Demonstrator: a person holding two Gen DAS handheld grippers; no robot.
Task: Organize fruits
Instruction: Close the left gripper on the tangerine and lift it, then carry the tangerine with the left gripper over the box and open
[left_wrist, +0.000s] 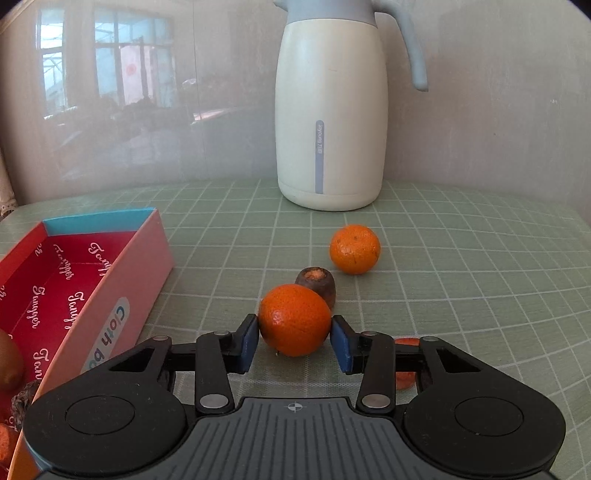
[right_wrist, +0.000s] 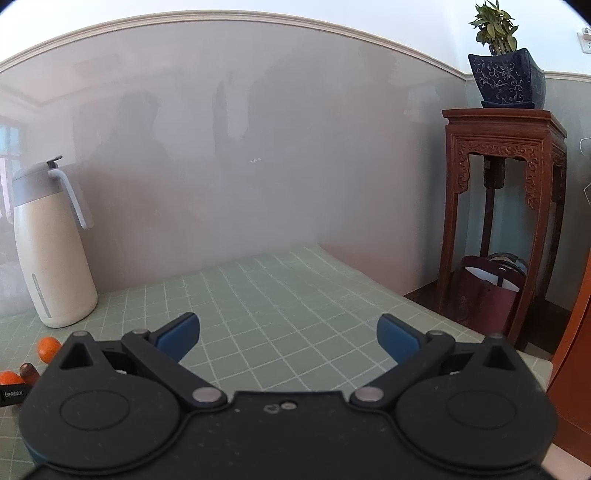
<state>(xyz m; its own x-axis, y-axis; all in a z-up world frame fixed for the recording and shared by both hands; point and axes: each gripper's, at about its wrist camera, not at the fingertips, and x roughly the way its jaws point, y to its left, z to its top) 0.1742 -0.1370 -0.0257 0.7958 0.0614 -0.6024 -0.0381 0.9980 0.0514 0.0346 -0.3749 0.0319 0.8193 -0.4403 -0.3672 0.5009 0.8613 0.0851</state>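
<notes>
Your left gripper (left_wrist: 294, 341) brackets the near orange (left_wrist: 294, 319) at lower centre of the left wrist view; both blue pads (left_wrist: 248, 341) lie against or just beside its dimpled, glossy peel, but whether they already clamp it cannot be told, since the fruit appears to rest on the tablecloth (left_wrist: 461, 266). Behind it, touching or just beside, sits a small dark brown piece with an orange cut face (left_wrist: 316, 282), and farther up, apart, a second orange (left_wrist: 354, 249), duller and speckled. An orange item (left_wrist: 405, 380) shows partly behind the right finger linkage; what it is cannot be told. At lower left the open cardboard box (left_wrist: 140, 273), pink outside and red with script inside, already holds a brown rounded fruit (left_wrist: 9, 360) and other pieces at the frame edge, so sorting is judged partly done, with at least three items left on the cloth. The smooth cream jug (left_wrist: 328, 122) stands at upper centre. Your right gripper (right_wrist: 288, 338) has its fingers spread wide over bare green checked cloth, holding nothing.
</notes>
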